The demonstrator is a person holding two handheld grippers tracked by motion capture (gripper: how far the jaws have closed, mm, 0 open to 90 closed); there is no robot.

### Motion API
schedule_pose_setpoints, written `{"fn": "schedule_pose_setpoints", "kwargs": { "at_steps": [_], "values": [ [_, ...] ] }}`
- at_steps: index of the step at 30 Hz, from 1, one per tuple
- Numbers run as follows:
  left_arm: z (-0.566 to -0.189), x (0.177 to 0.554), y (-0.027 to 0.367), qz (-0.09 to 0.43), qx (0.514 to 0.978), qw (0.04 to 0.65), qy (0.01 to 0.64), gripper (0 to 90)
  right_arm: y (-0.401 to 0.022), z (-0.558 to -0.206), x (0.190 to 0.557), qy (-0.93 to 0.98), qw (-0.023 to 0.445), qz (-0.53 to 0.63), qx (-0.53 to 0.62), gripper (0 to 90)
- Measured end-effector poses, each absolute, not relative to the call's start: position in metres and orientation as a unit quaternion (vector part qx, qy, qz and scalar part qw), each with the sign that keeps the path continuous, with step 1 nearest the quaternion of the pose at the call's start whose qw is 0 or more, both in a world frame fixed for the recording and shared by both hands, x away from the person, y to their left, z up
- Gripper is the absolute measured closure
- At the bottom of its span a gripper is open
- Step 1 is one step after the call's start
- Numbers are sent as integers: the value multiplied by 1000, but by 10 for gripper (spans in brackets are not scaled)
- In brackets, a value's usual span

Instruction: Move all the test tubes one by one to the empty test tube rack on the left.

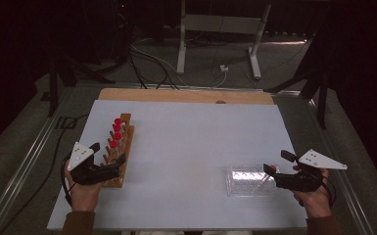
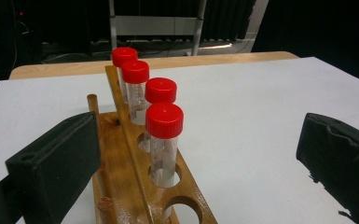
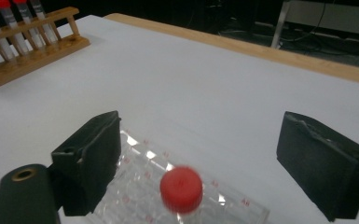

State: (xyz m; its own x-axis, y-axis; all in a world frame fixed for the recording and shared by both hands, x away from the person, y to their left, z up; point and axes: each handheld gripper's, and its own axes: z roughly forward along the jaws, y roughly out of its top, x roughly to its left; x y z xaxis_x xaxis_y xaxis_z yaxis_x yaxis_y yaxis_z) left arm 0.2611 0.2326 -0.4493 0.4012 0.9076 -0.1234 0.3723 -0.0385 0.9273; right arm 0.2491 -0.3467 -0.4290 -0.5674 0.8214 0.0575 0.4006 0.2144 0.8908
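Between the right gripper's [image 3: 205, 163] spread fingers, a blurred red-capped tube [image 3: 182, 189] stands, its body cut off.

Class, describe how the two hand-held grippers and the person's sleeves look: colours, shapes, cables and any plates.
Each hand-held gripper, left and right, is black with two blocky, dark padded jaws. A pale grey three-cornered plate with small holes sits on top of each. A thin dark cable trails by each hand. The sleeves are brown.
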Motion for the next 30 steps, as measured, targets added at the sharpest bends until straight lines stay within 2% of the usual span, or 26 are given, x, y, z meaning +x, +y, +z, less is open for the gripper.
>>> {"fn": "schedule_pose_setpoints", "kwargs": {
  "at_steps": [5,17,25,30],
  "values": [
    [-449,261,232,267,669,502,478,7,-350,-441,243,750,209,477,408,209],
    [-448,260,229,269,671,501,475,7,-353,-462,236,761,193,468,405,535],
    [-449,260,229,268,672,501,476,7,-356,-468,236,768,189,460,404,657],
    [-450,260,228,267,675,498,475,7,-356,-468,237,764,195,460,408,672]
  ]
}}
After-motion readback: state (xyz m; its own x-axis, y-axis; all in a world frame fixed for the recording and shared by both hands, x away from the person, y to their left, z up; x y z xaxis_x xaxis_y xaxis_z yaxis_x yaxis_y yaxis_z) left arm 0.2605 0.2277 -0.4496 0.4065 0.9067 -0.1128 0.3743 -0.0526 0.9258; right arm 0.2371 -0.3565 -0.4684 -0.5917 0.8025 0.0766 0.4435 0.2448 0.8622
